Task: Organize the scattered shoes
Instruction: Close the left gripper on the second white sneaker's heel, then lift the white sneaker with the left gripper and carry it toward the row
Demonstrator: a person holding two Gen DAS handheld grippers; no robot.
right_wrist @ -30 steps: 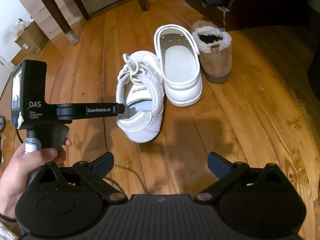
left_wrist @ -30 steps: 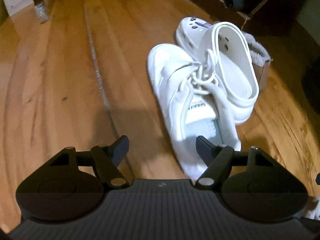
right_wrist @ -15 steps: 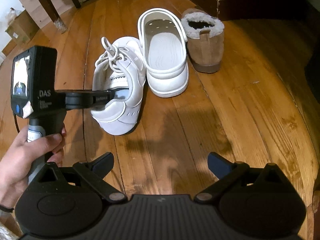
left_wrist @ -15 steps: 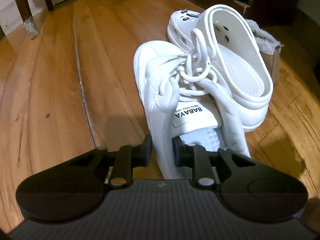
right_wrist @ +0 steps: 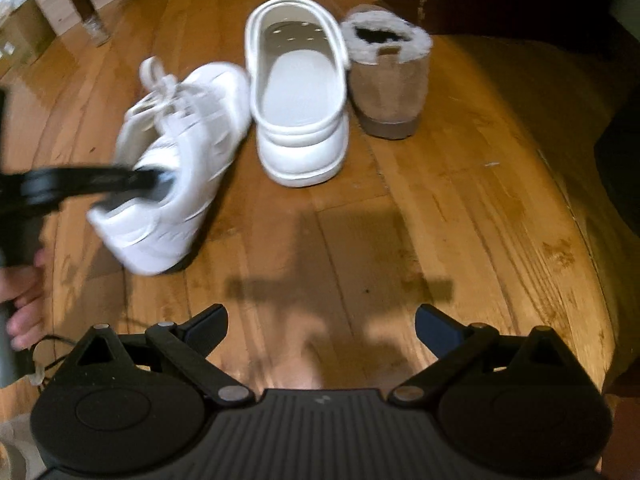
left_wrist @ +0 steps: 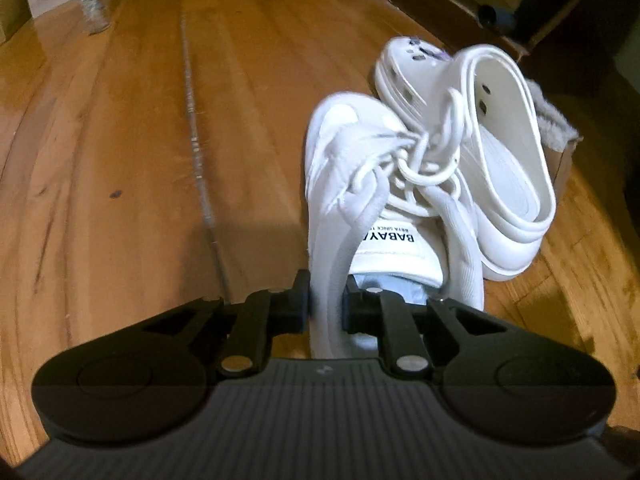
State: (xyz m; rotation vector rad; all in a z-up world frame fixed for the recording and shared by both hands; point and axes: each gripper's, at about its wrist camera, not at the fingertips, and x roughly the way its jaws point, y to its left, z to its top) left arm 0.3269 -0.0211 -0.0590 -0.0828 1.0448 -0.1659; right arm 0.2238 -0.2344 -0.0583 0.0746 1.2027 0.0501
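- In the right wrist view a person's hand shows at the far left edge, fingers wrapped round a dark vertical handle; only part of the hand is in frame and it is blurred.
- From that handle the left gripper reaches across to the right as a flat black bar, its tip inside the heel opening of the white sneaker.
- In the left wrist view the left gripper points steeply down along the sneaker's length. Its jaws have just been closing and now clamp the white sneaker by the side wall of its collar, one pad outside and one inside the opening.
- The sneaker is tilted: its heel end is raised toward the gripper, while the toe end is near the wooden floor. Whether the toe touches the boards I cannot tell. Its laces hang loose in a tangle above the tongue.
- Just to the right of the sneaker stands the white clog, sole down, heel toward the camera. The sneaker's toe is touching or nearly touching the clog's side; blur hides which.
- Right of the clog, close beside it, sits the tan slipper with a fleece-lined rim, also upright.
- Lower in the right wrist view, the right gripper hovers above bare boards, pointing steeply down, well short of the shoes. Its jaws stand wide apart with nothing between them.
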